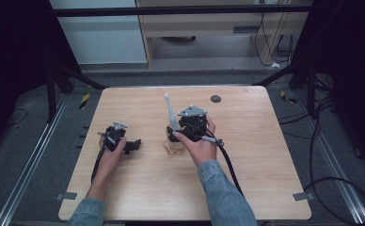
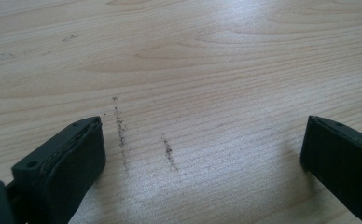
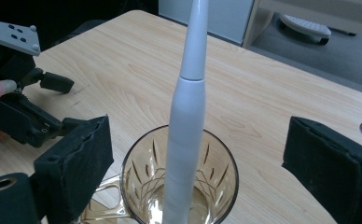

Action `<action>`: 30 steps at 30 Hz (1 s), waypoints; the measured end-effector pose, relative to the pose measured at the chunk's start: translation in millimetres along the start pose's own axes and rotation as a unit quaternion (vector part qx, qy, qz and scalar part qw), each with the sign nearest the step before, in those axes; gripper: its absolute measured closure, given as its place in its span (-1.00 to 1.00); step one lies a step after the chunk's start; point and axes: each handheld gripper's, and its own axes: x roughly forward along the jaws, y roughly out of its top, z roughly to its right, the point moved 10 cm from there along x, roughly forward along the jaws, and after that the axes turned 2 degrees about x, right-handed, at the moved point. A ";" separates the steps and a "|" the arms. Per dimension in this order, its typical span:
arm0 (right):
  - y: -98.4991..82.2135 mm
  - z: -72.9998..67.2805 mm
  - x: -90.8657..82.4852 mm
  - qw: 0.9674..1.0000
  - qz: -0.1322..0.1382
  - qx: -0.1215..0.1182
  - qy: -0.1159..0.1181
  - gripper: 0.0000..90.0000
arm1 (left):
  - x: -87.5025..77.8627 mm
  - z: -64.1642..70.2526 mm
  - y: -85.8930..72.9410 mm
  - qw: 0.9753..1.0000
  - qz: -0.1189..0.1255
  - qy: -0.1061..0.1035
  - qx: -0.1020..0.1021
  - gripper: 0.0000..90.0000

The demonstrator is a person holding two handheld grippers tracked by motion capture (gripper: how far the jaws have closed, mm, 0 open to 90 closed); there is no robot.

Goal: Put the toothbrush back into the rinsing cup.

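Observation:
A white toothbrush-like wand [image 3: 186,135] stands upright in an amber cut-glass mug [image 3: 226,163] near the table's middle. My right gripper [image 3: 198,135] is open, one pad on each side of the wand with a gap to both. From above, the wand [image 1: 170,112] rises beside the right gripper [image 1: 180,131], and the mug [image 1: 173,148] sits under the hand. My left gripper [image 2: 202,140] is open over bare wood with nothing between its jaws. It rests low at the table's left [image 1: 134,145], and its black body is also in the right gripper view [image 3: 25,107].
A small dark round disc [image 1: 215,98] lies on the wooden table [image 1: 265,179] toward its far edge. Faint dark scuff marks [image 2: 121,135] streak the wood between the left jaws. The right gripper's cable [image 1: 230,169] trails toward the near edge.

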 end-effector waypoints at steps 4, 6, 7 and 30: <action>0.7 1.7 -4.2 1.000 0.001 -0.002 0.002 -0.84 | 0.0 0.0 0.0 1.000 0.000 0.000 0.000 -1.00; 0.5 2.9 -5.5 1.000 0.000 -0.003 0.001 -0.84 | 0.0 0.0 0.0 1.000 0.000 0.000 0.000 -1.00; 0.3 4.1 -6.2 1.000 -0.001 -0.003 0.000 -0.84 | 0.0 0.0 0.0 1.000 0.000 0.000 0.000 -1.00; -18.8 41.4 -22.0 0.999 -0.023 0.003 -0.035 -0.83 | 0.1 0.1 0.1 1.000 0.000 0.000 0.000 -1.00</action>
